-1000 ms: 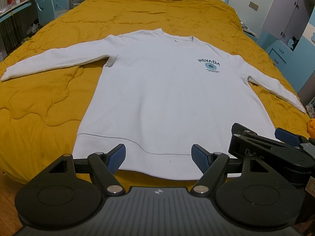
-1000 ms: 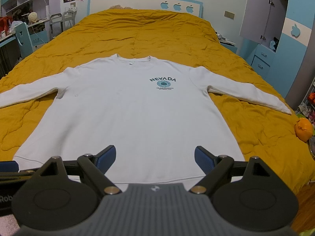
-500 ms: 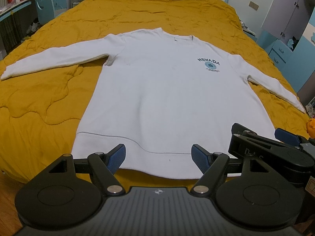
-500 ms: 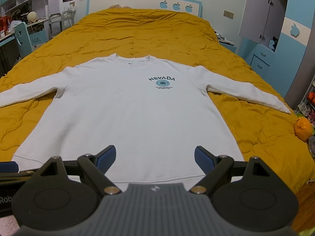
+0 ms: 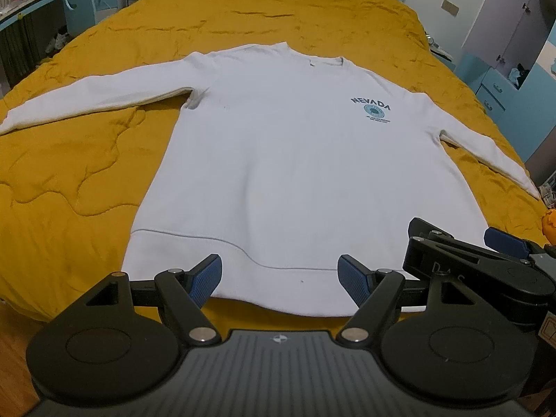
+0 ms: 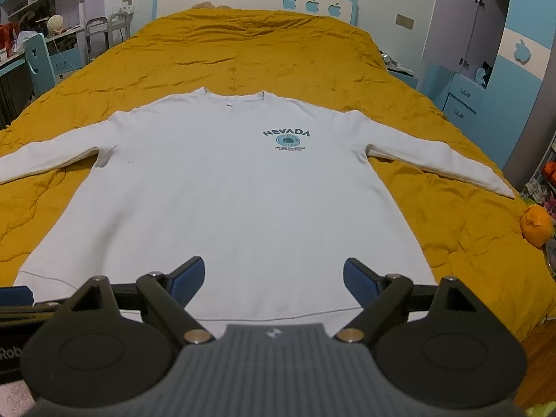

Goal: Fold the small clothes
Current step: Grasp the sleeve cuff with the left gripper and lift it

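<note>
White sweatshirt (image 5: 295, 173) spread flat, front up, across the middle of both frames on a mustard quilted bedspread (image 5: 69, 180). Neck toward the top of the frame, hem toward the bottom, both sleeves stretched out sideways to the left and right edges. Dark "NEVADA" print (image 6: 285, 137) with a teal round emblem below it, right of centre on the chest. Hem band lying near the foot edge of the bed, low in the frame, unfolded.

Left gripper (image 5: 279, 279) at bottom centre of the left wrist view, blue-padded fingers (image 5: 205, 279) spread wide, nothing between them, poised just at the hem; contact with the cloth not clear. Right gripper (image 6: 272, 279) at bottom centre of its own view, likewise wide open and empty, fingers over the lower body of the sweatshirt. Same gripper seen as a black frame at lower right of the left wrist view, alongside the left one.

Orange round object (image 6: 535, 226) at the right edge, beside the bedspread. White headboard (image 6: 253, 0) with blue apple shapes at the top. Blue-and-white wardrobe (image 6: 510, 52) at upper right, blue chair (image 5: 78, 7) and cluttered desk at upper left.
</note>
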A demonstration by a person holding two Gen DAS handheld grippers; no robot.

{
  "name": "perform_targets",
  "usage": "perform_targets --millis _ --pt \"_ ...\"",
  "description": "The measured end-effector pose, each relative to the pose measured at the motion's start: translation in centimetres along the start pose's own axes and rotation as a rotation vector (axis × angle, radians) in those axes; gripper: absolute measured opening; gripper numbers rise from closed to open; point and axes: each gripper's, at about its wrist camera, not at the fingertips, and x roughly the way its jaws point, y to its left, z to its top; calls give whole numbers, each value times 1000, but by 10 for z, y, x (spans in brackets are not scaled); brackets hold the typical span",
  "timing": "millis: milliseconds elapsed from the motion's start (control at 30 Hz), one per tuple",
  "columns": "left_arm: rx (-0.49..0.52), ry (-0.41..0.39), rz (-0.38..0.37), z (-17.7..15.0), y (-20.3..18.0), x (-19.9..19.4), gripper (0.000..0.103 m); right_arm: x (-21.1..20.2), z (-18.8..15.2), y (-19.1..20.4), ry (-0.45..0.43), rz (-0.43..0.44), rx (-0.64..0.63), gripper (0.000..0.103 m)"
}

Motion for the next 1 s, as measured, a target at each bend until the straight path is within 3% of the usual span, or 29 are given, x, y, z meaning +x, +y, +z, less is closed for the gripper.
perform_targets --millis 267,400,500,667,800,867,1000 --pt "-12 7 -25 4 8 6 89 9 2 5 8 3 -9 83" --pt "-97 -20 -203 11 33 2 89 12 10 9 -27 29 -18 83" --pt "-176 -32 -292 18 59 4 88 18 23 20 -66 77 -64 83" --pt "-317 -162 -410 39 128 1 86 24 53 52 -178 198 -161 83" --pt "-565 -282 -450 49 214 6 87 36 79 86 -231 290 -194 83" --pt "-698 -397 -406 48 259 8 89 45 90 109 -239 327 -216 83" --pt "-793 -586 -137 54 325 12 92 68 107 152 -225 360 -266 83"
